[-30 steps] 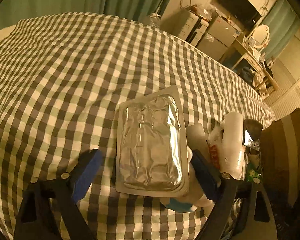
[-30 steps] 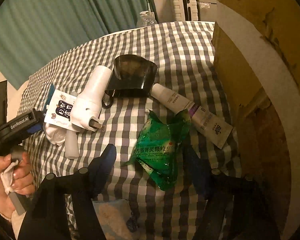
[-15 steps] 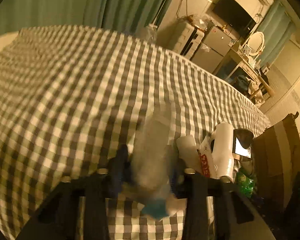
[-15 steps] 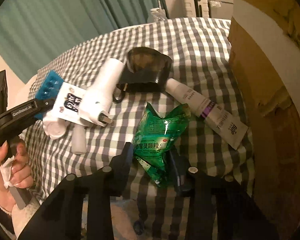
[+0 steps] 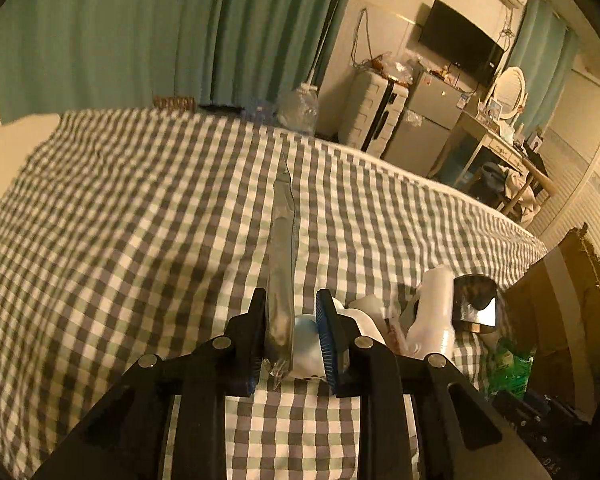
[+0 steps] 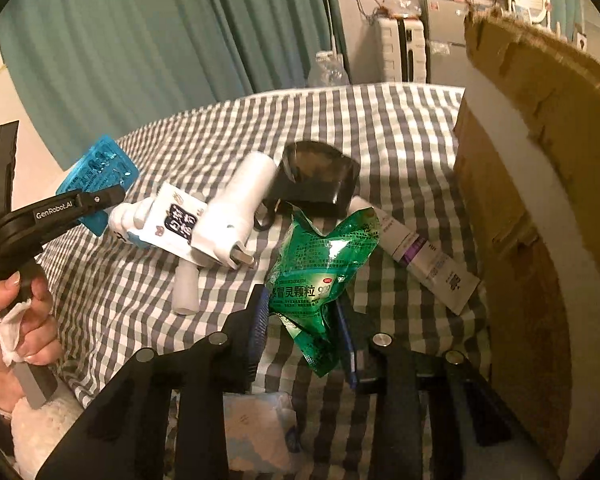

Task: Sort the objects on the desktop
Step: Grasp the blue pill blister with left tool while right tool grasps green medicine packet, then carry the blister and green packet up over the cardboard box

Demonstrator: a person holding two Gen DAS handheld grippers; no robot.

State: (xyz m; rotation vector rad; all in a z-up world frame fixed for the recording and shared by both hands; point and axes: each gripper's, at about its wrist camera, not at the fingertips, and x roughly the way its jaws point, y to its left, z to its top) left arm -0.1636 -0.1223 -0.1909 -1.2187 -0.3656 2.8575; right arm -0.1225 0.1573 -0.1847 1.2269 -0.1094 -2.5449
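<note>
Lifting is under way: the blister pack [image 5: 281,264] is clamped edge-on in the left gripper [image 5: 290,336] jaws, the green sachet [image 6: 320,276] pinched by the right gripper [image 6: 304,332], both above the checked worktop [image 5: 140,208]; transfer toward the cardboard box [image 6: 540,168] is judged next.

My left gripper [image 6: 100,200] reads "GenRobot.AI" along its arm. The green sachet [image 6: 324,264], just right of it, shows "OTC" and "999".

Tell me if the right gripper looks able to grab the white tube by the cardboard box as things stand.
Probably not yet: the right gripper is already shut on the green packet, which hangs over the way to the white tube.
</note>
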